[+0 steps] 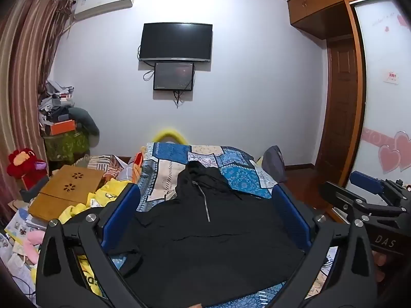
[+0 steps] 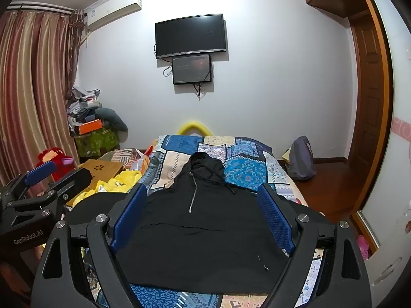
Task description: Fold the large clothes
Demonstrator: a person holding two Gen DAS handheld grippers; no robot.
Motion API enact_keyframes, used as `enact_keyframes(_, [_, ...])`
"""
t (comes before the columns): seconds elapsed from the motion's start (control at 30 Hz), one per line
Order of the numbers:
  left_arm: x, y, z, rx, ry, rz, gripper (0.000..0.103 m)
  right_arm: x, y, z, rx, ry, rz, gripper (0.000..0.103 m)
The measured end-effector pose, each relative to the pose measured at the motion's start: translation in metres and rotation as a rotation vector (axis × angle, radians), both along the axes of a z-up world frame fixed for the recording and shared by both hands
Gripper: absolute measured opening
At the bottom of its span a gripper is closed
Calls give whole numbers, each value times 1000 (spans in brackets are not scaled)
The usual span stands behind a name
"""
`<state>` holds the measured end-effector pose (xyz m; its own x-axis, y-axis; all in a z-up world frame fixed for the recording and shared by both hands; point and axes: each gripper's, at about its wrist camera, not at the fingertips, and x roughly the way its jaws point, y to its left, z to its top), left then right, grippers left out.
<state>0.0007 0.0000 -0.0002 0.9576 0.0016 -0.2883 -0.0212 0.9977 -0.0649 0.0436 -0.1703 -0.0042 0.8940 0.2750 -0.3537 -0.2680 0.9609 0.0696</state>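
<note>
A black hooded zip sweatshirt (image 1: 205, 241) lies spread front-up on the patchwork bed cover (image 1: 167, 179), hood toward the far end. It also shows in the right wrist view (image 2: 203, 231). My left gripper (image 1: 205, 205) is open and empty, held above the garment's near part. My right gripper (image 2: 203, 205) is open and empty too, above the same garment. Each gripper shows in the other's view: the right one (image 1: 364, 197) at the right, the left one (image 2: 46, 179) at the left. Neither touches the cloth.
Left of the bed lie a wooden lap desk (image 1: 69, 190), yellow clothing (image 1: 108, 197), a red plush toy (image 1: 23, 164) and papers. A cluttered stand (image 1: 64, 133) sits by the curtains. A grey bag (image 2: 301, 159) stands on the floor right of the bed, near the wardrobe (image 1: 341, 102).
</note>
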Motion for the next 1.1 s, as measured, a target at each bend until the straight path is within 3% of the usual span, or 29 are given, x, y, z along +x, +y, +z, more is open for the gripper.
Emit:
enact_keyframes(0.13, [5,2,-1,-11,17,-1,103,-1,1,1,1,-3,0,86])
enact_keyframes(0.3, [-7,7,-2,1,-37,15,103,-1,1,2,2,0,-1,86])
enact_keyframes(1.1, [2,1,-6,5,-16,24,103,0,3,4,21,12,-17,86])
